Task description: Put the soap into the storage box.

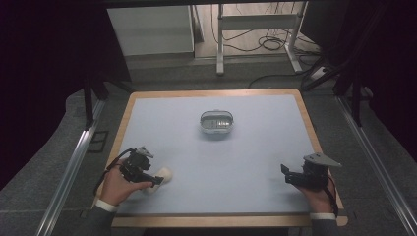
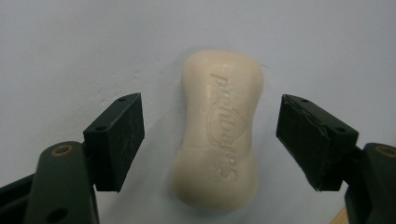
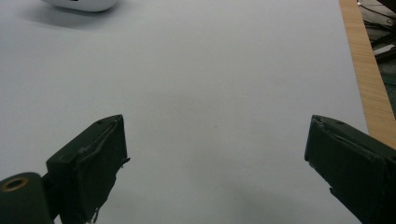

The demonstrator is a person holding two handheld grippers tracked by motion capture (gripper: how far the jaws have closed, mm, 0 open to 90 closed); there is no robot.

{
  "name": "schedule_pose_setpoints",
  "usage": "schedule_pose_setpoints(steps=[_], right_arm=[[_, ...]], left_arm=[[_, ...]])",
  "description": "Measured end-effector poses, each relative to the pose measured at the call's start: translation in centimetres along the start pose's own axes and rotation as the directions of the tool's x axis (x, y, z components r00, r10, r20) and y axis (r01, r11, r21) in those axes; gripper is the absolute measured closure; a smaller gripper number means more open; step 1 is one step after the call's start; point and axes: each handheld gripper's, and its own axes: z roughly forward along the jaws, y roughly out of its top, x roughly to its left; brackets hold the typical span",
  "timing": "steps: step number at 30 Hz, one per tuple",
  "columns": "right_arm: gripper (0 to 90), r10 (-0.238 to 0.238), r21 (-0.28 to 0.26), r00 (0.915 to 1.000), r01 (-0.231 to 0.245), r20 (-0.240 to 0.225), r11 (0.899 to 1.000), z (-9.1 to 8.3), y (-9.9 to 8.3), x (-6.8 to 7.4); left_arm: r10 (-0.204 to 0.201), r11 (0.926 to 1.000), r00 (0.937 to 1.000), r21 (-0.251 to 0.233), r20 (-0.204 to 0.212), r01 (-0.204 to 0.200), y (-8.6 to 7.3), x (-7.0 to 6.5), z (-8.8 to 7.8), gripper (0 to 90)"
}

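A cream bar of soap (image 2: 220,130) with embossed letters lies on the pale blue table top; in the high view the soap (image 1: 164,174) sits near the front left. My left gripper (image 2: 210,140) is open, its jaws on either side of the bar with a gap on both sides. That left gripper (image 1: 158,180) is held by a hand at the lower left. A white oval soap dish (image 1: 216,123) stands mid-table, farther back. My right gripper (image 1: 284,175) is open at the front right, and nothing lies between the right gripper's (image 3: 215,163) jaws.
The table (image 1: 255,147) has a wooden rim (image 1: 310,123). The dish's edge (image 3: 81,4) shows at the top left of the right gripper view. Metal rails, a desk frame and cables lie on the floor beyond the table.
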Motion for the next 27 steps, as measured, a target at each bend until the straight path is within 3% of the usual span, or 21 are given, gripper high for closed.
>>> schedule_pose_setpoints(steps=[9, 15, 18, 27], right_arm=[[5.3, -0.006, 0.007, 1.0000, 0.006, -0.004, 1.000, 0.2, 0.0, 0.2], [5.3, -0.010, 0.011, 0.9999, 0.010, -0.005, 1.000, 0.2, -0.1, 0.2], [5.3, -0.010, 0.011, 0.9999, 0.010, -0.002, 1.000, 0.2, -0.1, 0.2], [5.3, -0.010, 0.013, 0.9999, 0.010, 0.003, 1.000, 0.1, -0.1, 0.2]], left_arm=[[0.014, 0.9981, 0.9999, 0.060, -0.004, -0.014, -0.5, -0.8, 1.4, 27.0], [0.035, 0.9949, 0.9992, 0.096, -0.019, -0.033, -0.5, -1.1, 2.2, 34.4], [0.042, 0.9943, 0.9984, 0.100, -0.037, -0.038, -0.6, -1.0, 2.2, 44.8], [0.062, 0.9944, 0.9975, 0.088, -0.034, -0.059, -0.5, -1.0, 2.0, 48.5]])
